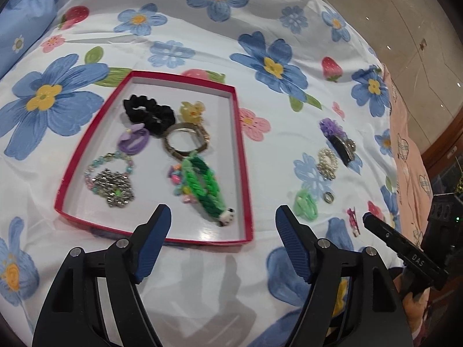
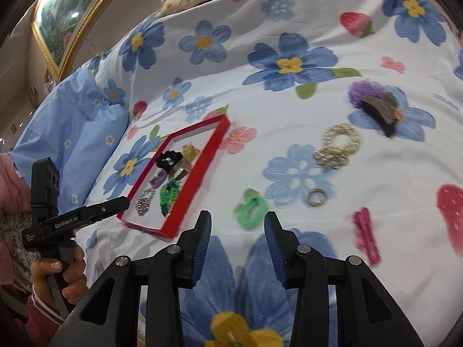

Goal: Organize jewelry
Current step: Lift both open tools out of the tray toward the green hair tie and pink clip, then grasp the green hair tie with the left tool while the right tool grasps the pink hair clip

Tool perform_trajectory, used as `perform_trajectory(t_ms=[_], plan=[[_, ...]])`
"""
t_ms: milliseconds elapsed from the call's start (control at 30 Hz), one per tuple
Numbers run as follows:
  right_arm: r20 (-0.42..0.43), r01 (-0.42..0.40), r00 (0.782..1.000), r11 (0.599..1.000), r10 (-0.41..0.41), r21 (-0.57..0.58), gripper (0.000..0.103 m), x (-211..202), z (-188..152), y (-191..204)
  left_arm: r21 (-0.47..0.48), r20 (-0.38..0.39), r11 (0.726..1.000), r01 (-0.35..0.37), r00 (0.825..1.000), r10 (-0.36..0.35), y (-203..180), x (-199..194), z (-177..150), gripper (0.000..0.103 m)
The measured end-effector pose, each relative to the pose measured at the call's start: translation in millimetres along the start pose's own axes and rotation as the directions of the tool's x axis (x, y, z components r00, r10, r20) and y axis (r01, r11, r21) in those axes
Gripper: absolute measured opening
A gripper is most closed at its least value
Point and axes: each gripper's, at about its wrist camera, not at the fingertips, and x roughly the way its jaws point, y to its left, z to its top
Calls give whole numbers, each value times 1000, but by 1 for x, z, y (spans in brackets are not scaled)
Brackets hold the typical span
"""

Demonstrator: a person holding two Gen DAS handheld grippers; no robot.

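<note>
Red-rimmed tray (image 1: 240, 156) lies on the flowered bedsheet (image 1: 202, 43), holding a black scrunchie (image 1: 149, 112), a metal bangle (image 1: 185, 141), a green woven band (image 1: 204, 185) and a beaded bracelet (image 1: 108, 179). Left gripper (image 1: 222, 219) hangs tilted downward over the tray's near edge, jaws spread with nothing between them; in the right wrist view a hand (image 2: 62, 277) grips its handle. Right gripper (image 2: 237, 225) points down at the sheet, jaws partly spread and empty, near a green hair tie (image 2: 251, 208), with a gold ring (image 2: 316, 196), pearl bracelet (image 2: 338, 144) and pink clip (image 2: 366, 237) loose to the right.
</note>
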Motion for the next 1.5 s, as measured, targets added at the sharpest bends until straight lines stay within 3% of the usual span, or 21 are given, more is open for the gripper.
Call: perform_trajectory(t_ms=[633, 1267, 1500], plan=[[36, 128, 991, 987, -132, 97, 44, -38, -21, -70, 120, -87, 991, 51, 995, -40, -70, 31, -17, 78], [-22, 127, 992, 986, -125, 112, 44, -13, -18, -97, 200, -176, 978, 65, 984, -30, -117, 102, -5, 79], [-63, 147, 988, 987, -143, 71, 44, 3, -18, -94, 250, -167, 967, 49, 986, -6, -127, 118, -4, 78]])
